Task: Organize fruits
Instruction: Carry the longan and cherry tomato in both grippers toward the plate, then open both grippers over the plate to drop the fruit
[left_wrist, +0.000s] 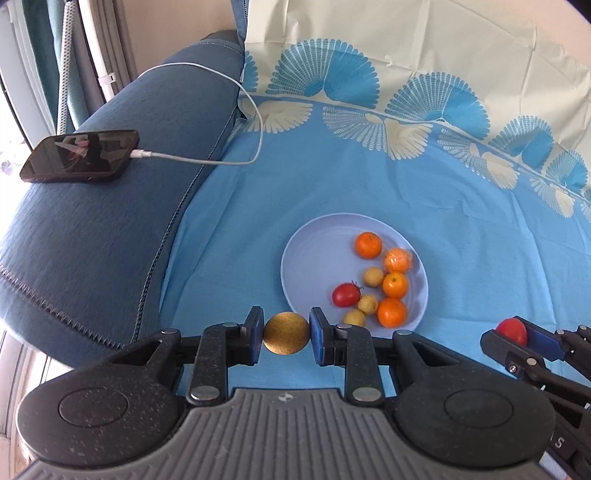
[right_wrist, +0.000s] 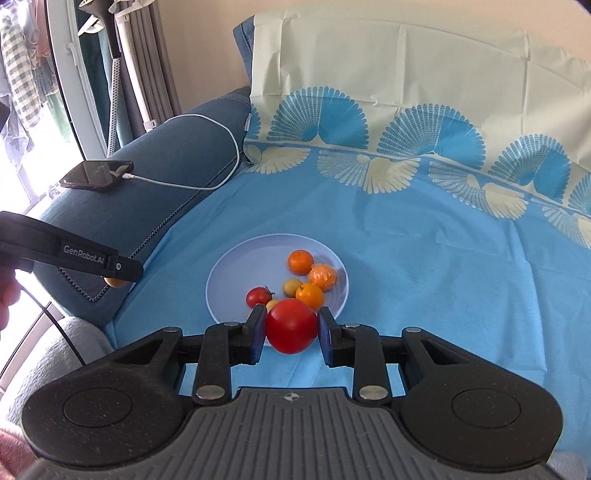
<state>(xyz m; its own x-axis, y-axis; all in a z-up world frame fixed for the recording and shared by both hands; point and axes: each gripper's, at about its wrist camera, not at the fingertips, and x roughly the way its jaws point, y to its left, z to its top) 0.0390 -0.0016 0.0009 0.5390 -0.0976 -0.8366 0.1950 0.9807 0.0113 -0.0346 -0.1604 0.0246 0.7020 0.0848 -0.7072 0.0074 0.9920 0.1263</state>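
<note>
The left gripper (left_wrist: 286, 334) pinches a brown fruit (left_wrist: 286, 333); the right gripper (right_wrist: 291, 326) pinches a tomato (right_wrist: 291, 325) near the plate (right_wrist: 229, 280).

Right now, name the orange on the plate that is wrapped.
The wrapped orange at the plate's far right rim, second from the back: it looks crinkled and glossy, while the three others show bare peel.

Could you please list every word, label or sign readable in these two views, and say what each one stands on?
"GenRobot.AI": white lettering along the side of the left gripper, seen from the right wrist view.
"S": a lone white letter on the right gripper body, at the left wrist view's lower right edge; the rest is cut off.
Nothing else is readable.
</note>
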